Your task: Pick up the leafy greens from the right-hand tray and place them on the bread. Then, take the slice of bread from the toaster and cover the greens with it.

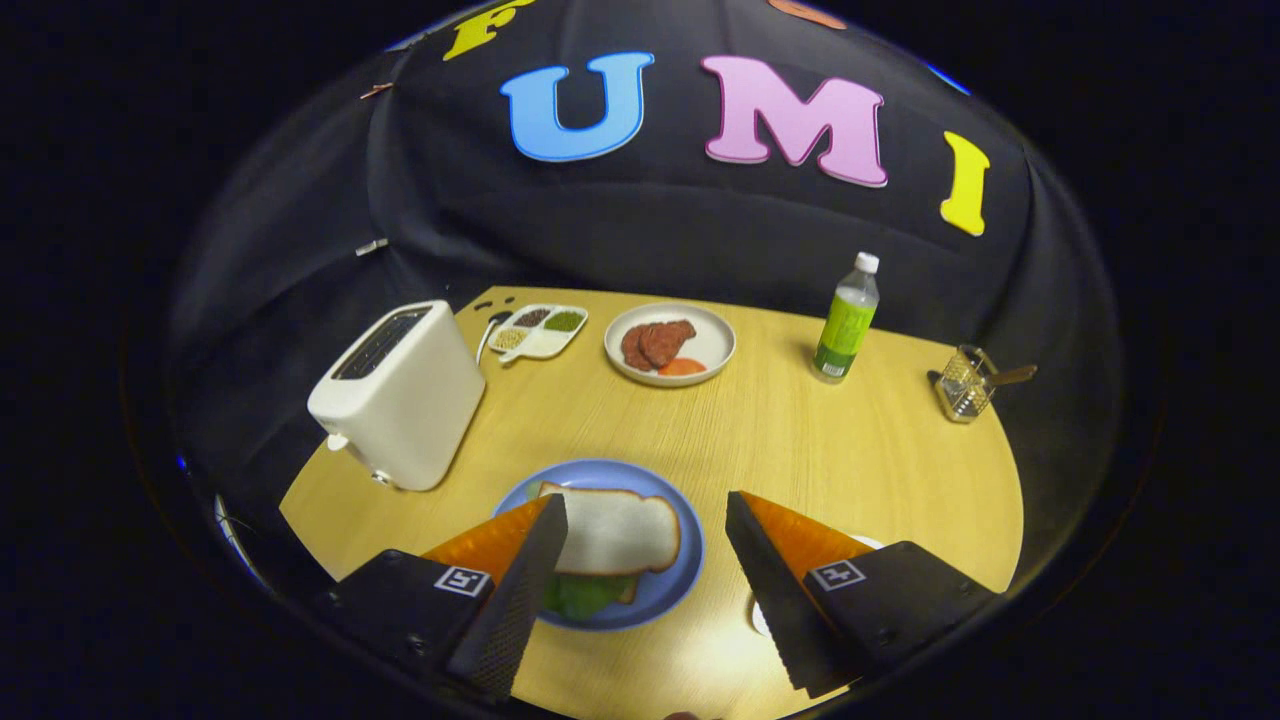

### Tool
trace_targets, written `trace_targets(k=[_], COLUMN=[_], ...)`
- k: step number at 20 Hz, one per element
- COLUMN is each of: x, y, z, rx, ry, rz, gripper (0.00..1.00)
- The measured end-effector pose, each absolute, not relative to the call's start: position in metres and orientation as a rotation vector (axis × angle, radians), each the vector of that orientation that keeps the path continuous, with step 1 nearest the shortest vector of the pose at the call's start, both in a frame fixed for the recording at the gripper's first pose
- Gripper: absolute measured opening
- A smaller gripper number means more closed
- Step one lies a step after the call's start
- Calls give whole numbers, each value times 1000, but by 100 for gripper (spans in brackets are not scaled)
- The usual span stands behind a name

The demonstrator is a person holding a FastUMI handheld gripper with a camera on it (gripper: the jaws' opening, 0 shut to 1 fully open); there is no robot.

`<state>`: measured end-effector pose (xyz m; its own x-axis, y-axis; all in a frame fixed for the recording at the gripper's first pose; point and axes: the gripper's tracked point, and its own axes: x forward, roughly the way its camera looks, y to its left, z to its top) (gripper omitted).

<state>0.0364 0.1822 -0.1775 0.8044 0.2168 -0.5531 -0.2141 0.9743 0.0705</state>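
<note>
Item: sandwich assembly on a round wooden bench (800, 450), seen along the gripper (645, 520). The gripper's fingers stand wide apart and hold nothing; they hang above the near part of the bench, the left finger overlapping the near-left rim of the blue plate (690, 560), the right finger over bare wood with a white tray (868, 543) edge showing just beside it, most likely the right-hand tray the greens came from, though little of it can be made out. Blue plate, near centre: a white slice of bread (620, 530) lies flat on top, with leafy greens (585, 597) showing from under its near edge and a sliver of a lower slice beside them, so the stack reads as bread, greens, bread. Judgement: both steps look done, the covering slice resting where it hides most of the greens, and the open fingers fit a release. Toaster (400, 395), white, stands upright to the far left of the plate; its slot looks dark, contents cannot be told. Other items, well apart at the far side: a divided dish (540, 330) of seasonings; a white plate (715, 345) with meat slices and an orange piece; a green-labelled bottle (847, 320), upright; a small wire basket (965, 385) at far right.
</note>
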Motion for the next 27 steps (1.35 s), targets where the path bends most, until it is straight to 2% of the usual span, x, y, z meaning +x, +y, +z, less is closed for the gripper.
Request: trace_targets(k=[8, 14, 19, 27], x=[38, 19, 3, 2], y=[133, 66, 32, 20], z=[-62, 0, 12, 9], rx=[47, 58, 92, 115], ry=[310, 101, 83, 92], rz=[121, -46, -111, -130], gripper=[99, 99, 99, 99])
